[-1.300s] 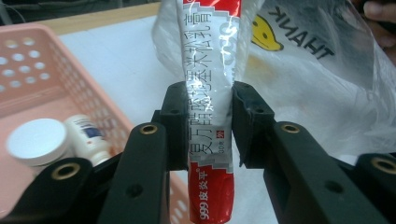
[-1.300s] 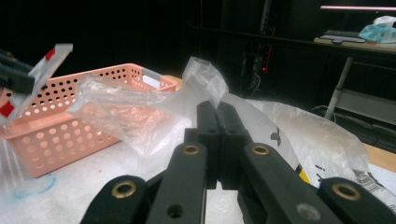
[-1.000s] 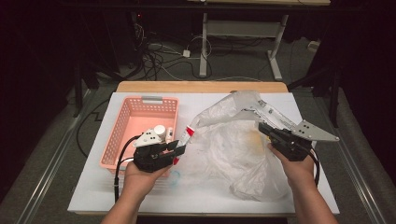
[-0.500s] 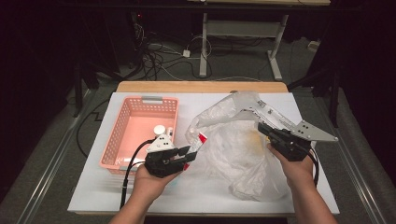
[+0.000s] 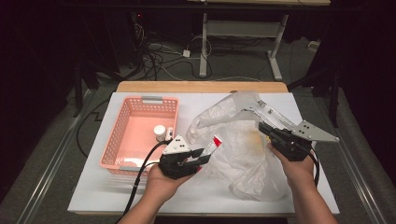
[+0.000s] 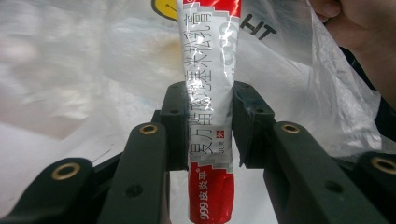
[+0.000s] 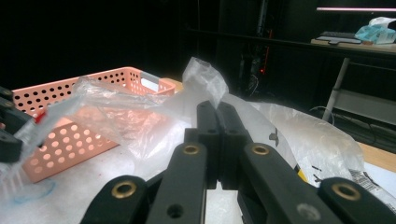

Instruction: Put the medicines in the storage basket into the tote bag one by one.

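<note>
A red and white ointment tube [image 5: 213,144] is clamped between the jaws of my left gripper [image 5: 204,152], its tip at the mouth of a clear plastic bag [image 5: 243,158]. In the left gripper view the tube [image 6: 210,88] runs up between the jaws of the left gripper [image 6: 209,126] with the bag [image 6: 70,70] right behind it. My right gripper [image 5: 262,128] is shut on the bag's upper edge and holds it lifted. The right gripper view has its jaws [image 7: 217,116] pressed together on a tuft of bag film [image 7: 204,77].
A pink perforated basket [image 5: 152,99] stands left of the bag, with a small white bottle [image 5: 159,132] inside. The white table [image 5: 116,191] has bare room along its front. Cables lie on the floor beyond the far edge. A basket wall [image 7: 70,135] is close to the bag.
My left gripper has carried the tube rightward from the basket's front corner to the bag's mouth. The right gripper has kept the bag's edge lifted in place.
</note>
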Demonstrator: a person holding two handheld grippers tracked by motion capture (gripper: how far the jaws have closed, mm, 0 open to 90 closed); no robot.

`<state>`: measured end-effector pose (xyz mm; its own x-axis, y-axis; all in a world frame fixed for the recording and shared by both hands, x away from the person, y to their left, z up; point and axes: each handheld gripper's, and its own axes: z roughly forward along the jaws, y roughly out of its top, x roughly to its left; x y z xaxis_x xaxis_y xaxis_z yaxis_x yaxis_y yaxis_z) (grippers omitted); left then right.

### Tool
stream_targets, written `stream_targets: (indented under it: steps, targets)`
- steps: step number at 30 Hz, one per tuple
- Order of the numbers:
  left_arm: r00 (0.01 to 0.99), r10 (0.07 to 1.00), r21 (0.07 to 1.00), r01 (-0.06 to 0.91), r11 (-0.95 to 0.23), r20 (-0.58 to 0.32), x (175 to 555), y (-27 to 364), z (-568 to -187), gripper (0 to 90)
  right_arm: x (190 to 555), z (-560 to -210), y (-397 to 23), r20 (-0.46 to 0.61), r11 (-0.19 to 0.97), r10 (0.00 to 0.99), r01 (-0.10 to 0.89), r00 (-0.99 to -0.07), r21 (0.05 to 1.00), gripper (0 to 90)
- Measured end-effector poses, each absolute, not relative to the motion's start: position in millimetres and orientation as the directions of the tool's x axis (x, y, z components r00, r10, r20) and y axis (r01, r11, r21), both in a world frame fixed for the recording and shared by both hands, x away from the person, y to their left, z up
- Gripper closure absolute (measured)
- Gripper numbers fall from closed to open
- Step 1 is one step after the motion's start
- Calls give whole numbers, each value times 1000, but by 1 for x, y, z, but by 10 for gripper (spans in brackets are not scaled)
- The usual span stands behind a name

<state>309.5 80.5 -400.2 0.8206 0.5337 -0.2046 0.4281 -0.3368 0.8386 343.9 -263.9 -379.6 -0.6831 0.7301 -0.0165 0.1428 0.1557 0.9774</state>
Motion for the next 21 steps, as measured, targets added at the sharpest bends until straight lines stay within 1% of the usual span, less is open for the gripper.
stream_targets:
  steps: [9,21]
  targets:
    - [831,510,816,445,-369,-223,331,41,-416,672,340,-378,-264,-9,145,735,145,-678,979,900]
    - [790,557,801,497,-335,-257,358,34,-427,672,334,-375,-267,-21,147,733,128,-680,981,900]
